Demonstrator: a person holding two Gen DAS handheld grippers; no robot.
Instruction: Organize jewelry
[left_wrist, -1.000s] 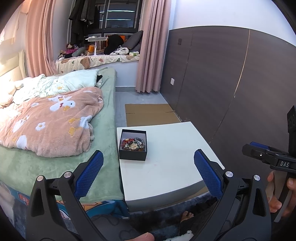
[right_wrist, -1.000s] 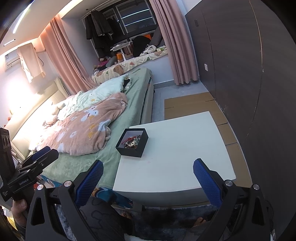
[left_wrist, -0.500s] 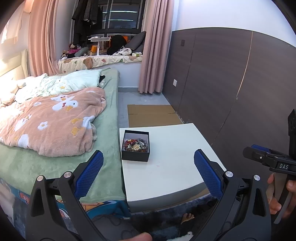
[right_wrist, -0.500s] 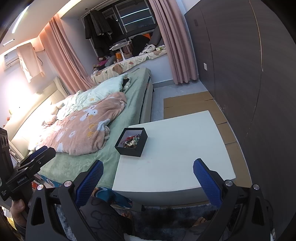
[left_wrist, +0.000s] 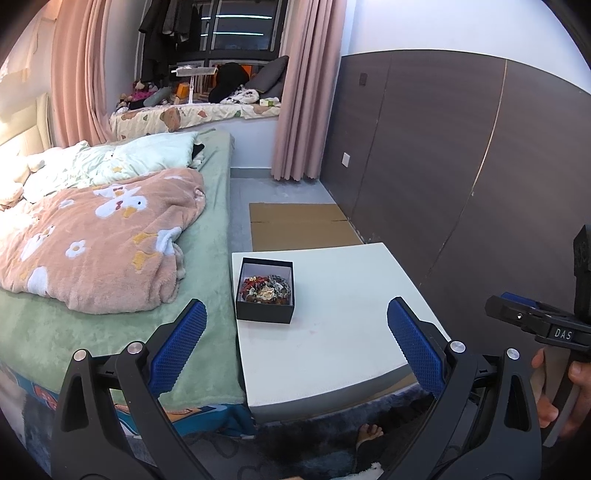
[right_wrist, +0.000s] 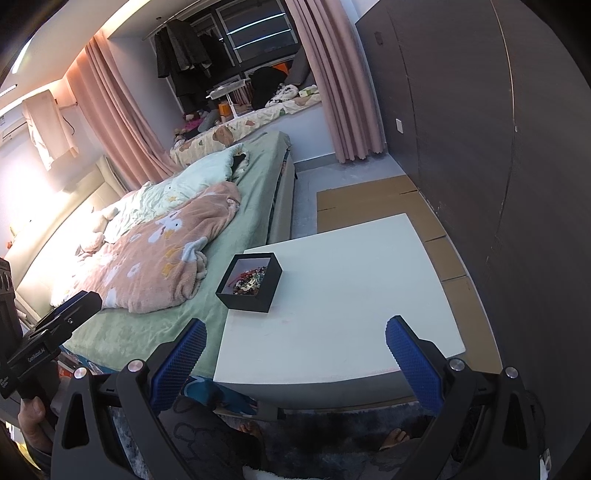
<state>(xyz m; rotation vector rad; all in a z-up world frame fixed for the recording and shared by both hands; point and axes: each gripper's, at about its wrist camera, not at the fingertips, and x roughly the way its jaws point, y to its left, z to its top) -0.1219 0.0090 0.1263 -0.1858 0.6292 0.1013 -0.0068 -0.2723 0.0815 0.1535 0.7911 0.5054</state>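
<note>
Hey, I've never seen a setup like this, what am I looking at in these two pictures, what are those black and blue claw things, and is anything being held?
Those claws are two handheld grippers, one in each of a person's hands; there is no robot arm. Each carries a wide-angle camera looking forward along its own two blue-padded fingers.

One picture comes from the left gripper. At its right edge you see the right gripper's side and the hand holding it. The other picture comes from the right gripper.

Both look across a white table beside a bed. On the table stands an open black box with a pile of mixed jewelry inside.

Both grippers are open and hold nothing.
</note>
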